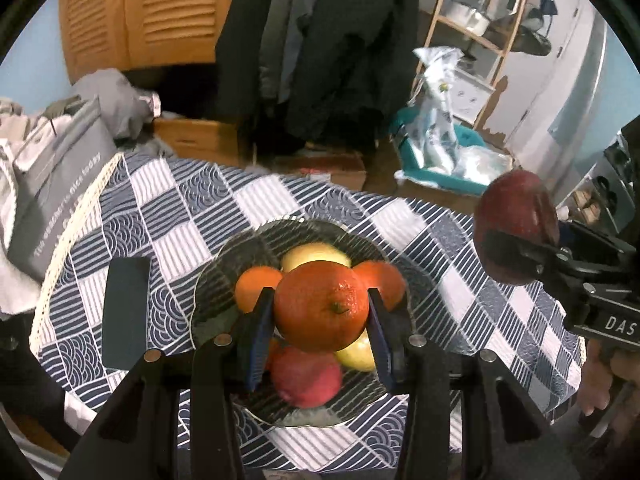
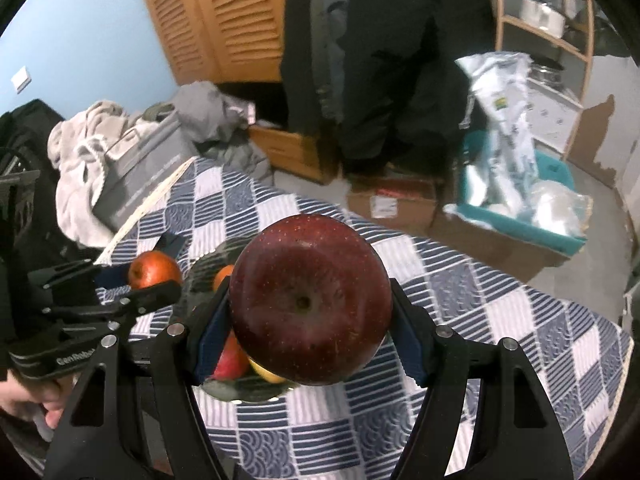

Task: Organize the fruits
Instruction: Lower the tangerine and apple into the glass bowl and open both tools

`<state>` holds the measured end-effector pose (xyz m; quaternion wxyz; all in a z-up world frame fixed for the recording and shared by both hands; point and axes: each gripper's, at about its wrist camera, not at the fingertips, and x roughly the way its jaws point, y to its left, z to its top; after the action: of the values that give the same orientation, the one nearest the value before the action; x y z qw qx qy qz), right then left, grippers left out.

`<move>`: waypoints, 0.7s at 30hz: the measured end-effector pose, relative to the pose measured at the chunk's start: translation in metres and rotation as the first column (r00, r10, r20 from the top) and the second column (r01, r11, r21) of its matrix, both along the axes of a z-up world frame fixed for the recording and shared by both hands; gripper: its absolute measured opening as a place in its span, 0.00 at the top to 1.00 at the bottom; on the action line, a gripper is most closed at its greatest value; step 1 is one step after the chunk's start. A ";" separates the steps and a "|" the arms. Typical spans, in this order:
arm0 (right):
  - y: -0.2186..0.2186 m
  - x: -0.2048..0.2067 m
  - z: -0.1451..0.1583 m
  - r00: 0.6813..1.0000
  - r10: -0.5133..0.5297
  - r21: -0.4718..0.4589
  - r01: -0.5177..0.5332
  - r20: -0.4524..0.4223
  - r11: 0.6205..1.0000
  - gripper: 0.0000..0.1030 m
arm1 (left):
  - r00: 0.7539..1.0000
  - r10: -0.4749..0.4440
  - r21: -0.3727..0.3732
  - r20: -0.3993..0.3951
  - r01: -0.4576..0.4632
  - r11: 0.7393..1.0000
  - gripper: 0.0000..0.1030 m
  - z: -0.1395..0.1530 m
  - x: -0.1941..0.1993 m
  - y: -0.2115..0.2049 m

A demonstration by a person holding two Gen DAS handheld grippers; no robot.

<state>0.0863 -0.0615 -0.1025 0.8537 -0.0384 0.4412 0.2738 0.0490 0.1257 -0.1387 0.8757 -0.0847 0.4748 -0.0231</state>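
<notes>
A: While the left tool (image 1: 320,312) clamps an orange (image 1: 321,305) above the glass plate (image 1: 224,264) on the desk, can you see the pile?

B: Yep; right wrist view mostly shows the right tool (image 2: 310,312) squeezing a dark red apple (image 2: 310,300).

Both wrist views look forward and down, close over the checked surface (image 1: 460,240); both share the fruit plate (image 1: 360,246) at frame centre.

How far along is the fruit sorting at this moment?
Well along: the glass plate already holds several oranges, yellow fruits and a red apple. In hand: left claw grips an orange, right claw a dark red apple. Left: setting both down.
</notes>
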 end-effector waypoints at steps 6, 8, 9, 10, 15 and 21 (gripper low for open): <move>0.020 0.004 -0.020 0.999 0.017 -0.010 -0.017 -0.037 1.000 0.30 | 0.996 -0.002 0.001 -0.091 0.002 1.000 0.56 -0.037 0.014 0.003; 0.024 0.006 -0.026 0.999 0.018 -0.013 -0.018 -0.050 1.000 0.30 | 0.994 -0.002 0.002 -0.107 0.002 1.000 0.56 -0.045 0.017 0.003; 0.026 0.007 -0.029 0.998 0.019 -0.018 -0.020 -0.055 1.000 0.30 | 0.994 -0.002 0.002 -0.113 0.002 1.000 0.56 -0.048 0.019 0.003; 0.028 0.008 -0.032 0.998 0.020 -0.021 -0.021 -0.057 1.000 0.30 | 0.993 -0.001 0.006 -0.121 0.002 1.000 0.56 -0.051 0.020 0.003; 0.031 0.013 -0.044 0.997 0.019 -0.025 -0.021 -0.076 0.999 0.30 | 0.987 0.010 0.005 -0.159 -0.009 1.000 0.56 -0.065 0.026 0.005; 0.034 0.018 -0.056 0.994 0.017 -0.025 -0.020 -0.105 0.999 0.30 | 0.987 -0.002 0.025 -0.159 0.007 1.000 0.36 -0.067 0.027 0.001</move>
<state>0.1047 -0.0272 -0.1586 0.8262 -0.0392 0.4886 0.2777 0.0760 0.1271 -0.2059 0.8360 -0.0739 0.5436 -0.0122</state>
